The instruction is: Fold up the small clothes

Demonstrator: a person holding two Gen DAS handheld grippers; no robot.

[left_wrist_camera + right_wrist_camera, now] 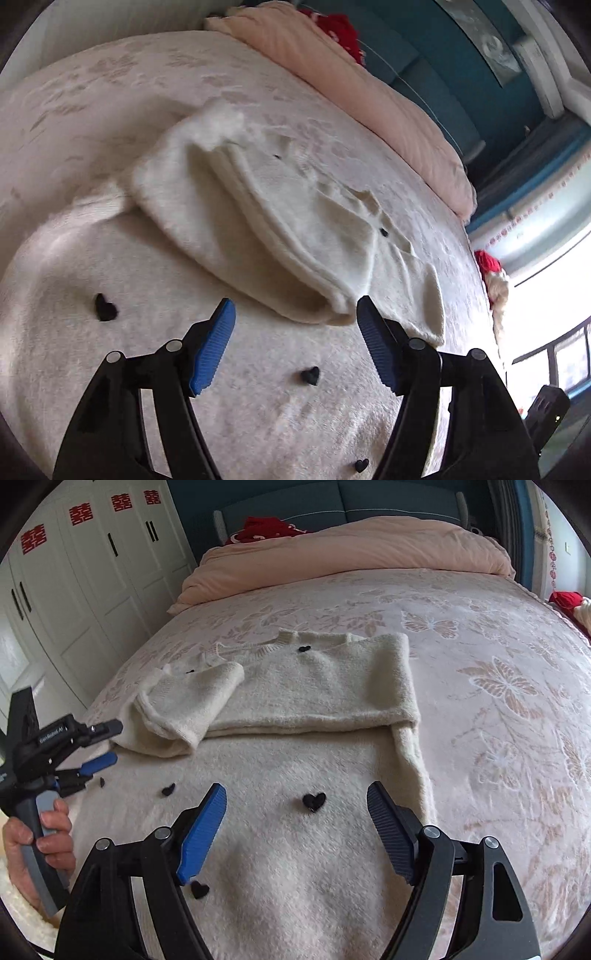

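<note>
- cream fuzzy knit sweater w/ small black hearts (pixel 314 686) lies flat on the bed w/ pale butterfly-pattern cover (pixel 517 686); both sleeves folded inward over the body; left sleeve (pixel 192 705) doubled near sweater's left edge; right sleeve (pixel 395 679) laid across the chest
- left hand-held gripper (pixel 295 343): blue-padded jaws spread, nothing between them; just above sweater's lower part, near the folded sleeve end (pixel 332 302); seen from right wrist cam at left edge, held by a hand (pixel 33 849)
- right hand-held gripper (pixel 297 830): jaws spread wide, empty; over sweater's hem area, a black heart (pixel 314 801) between fingertips in view
- folded peach duvet (pixel 351 554) at bed head; red cloth (pixel 266 530) behind it; white wardrobe w/ red paper cuts (pixel 92 572) left
</note>
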